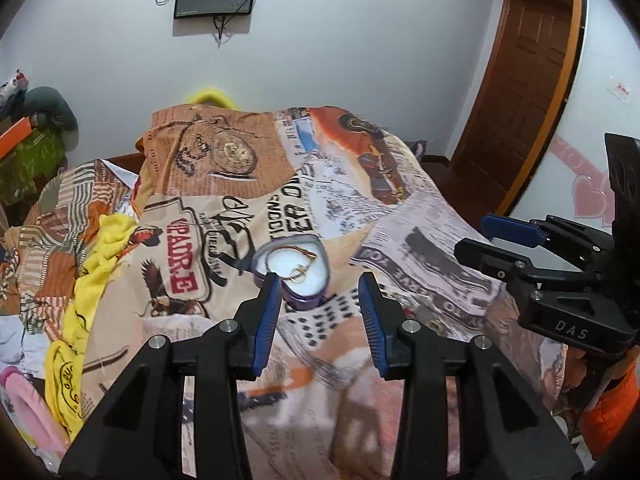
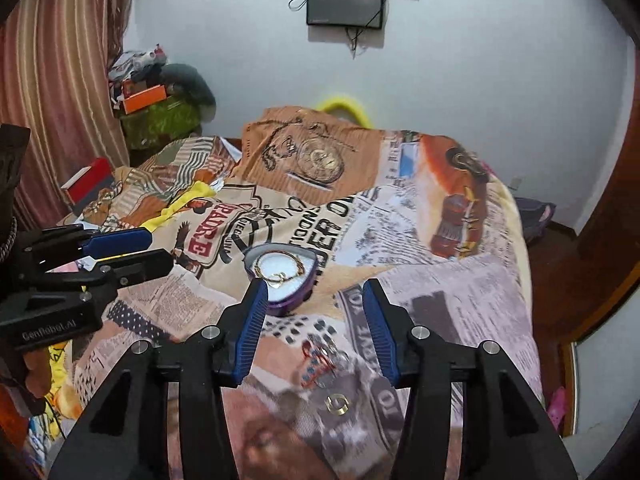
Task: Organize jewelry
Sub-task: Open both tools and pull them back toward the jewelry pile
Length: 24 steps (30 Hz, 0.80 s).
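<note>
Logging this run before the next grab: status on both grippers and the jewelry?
Left gripper open, empty. Right gripper open, empty. Heart box holds gold chain; gold ring and red bracelet loose on blanket. Nothing blocking.

Both wrist views look down the bed [image 1: 420, 216], sharing the heart-shaped box [image 1: 294, 268]

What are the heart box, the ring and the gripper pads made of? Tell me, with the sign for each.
Heart box: glossy purple wall, probably tin or plastic; white matte lining, likely foam or velvet.
Ring: shiny yellow, so gold-toned metal; real gold cannot be told.
Gripper pads: matte blue with fine ribs, probably rubber or soft plastic.
</note>
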{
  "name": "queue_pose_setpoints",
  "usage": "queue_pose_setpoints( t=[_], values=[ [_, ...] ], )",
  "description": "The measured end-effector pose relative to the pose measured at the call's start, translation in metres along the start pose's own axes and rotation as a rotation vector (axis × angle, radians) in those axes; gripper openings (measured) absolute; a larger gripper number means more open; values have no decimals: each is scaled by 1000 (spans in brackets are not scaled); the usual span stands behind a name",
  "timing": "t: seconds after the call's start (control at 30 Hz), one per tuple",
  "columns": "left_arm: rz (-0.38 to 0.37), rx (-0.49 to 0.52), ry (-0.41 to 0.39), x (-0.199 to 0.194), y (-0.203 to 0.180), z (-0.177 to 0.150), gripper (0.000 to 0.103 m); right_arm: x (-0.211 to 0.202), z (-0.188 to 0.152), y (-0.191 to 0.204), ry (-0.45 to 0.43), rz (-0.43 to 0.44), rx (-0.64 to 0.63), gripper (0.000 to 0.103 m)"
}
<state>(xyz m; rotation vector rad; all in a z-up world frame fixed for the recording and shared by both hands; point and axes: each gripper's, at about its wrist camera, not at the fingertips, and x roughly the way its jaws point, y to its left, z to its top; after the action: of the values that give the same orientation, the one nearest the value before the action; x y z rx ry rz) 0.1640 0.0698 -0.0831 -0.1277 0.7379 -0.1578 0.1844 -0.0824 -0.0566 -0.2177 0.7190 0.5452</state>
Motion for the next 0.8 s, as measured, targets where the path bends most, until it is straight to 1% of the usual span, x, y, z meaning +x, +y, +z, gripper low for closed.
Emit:
queue_pose_setpoints(
  t=[0.2,0.4,0.57,0.63,0.8],
  values=[
    [-33,10,22,2,-19,-16,39,-18,-16,-12,-15,-17,35,45],
    [-50,58,93,25,-43,-38,39,-23,-40,-30,9,-52,63,45],
    [-73,82,157,51,-57,-52,39,-12,-61,-48,74,-63,103,45],
    [-79,85,173,60,-59,-56,39,-2,-69,-53,115,-63,107,45],
    [-97,76,213,77,-57,-62,39,14,-85,-49,182,-36,89,45]
  ],
)
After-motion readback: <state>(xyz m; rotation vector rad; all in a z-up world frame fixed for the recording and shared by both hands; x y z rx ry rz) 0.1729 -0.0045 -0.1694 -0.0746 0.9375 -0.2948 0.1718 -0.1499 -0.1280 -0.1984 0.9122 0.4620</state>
